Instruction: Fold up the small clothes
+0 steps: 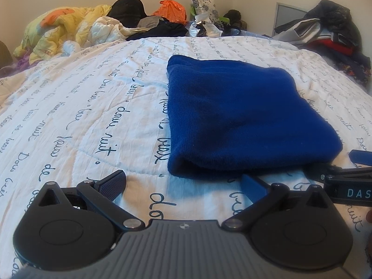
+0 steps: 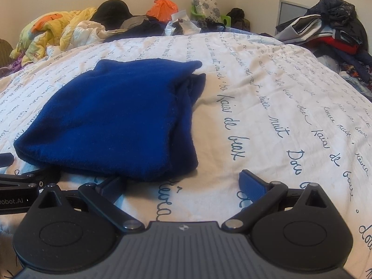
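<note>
The folded, soft blue knitted garment (image 1: 244, 116) is judged light and limp, best gripped at its near edge by both released tools (image 1: 183, 186) (image 2: 183, 186).

The garment (image 1: 246, 116) lies folded on the bed (image 1: 93, 107), just beyond both tongs. The left tongs (image 1: 183, 183) sit near its left near corner, the right tongs (image 2: 183, 183) near its right. A quilt (image 1: 62, 30) is heaped far left, clothes (image 1: 330, 32) far right, perhaps on a chair.
</note>
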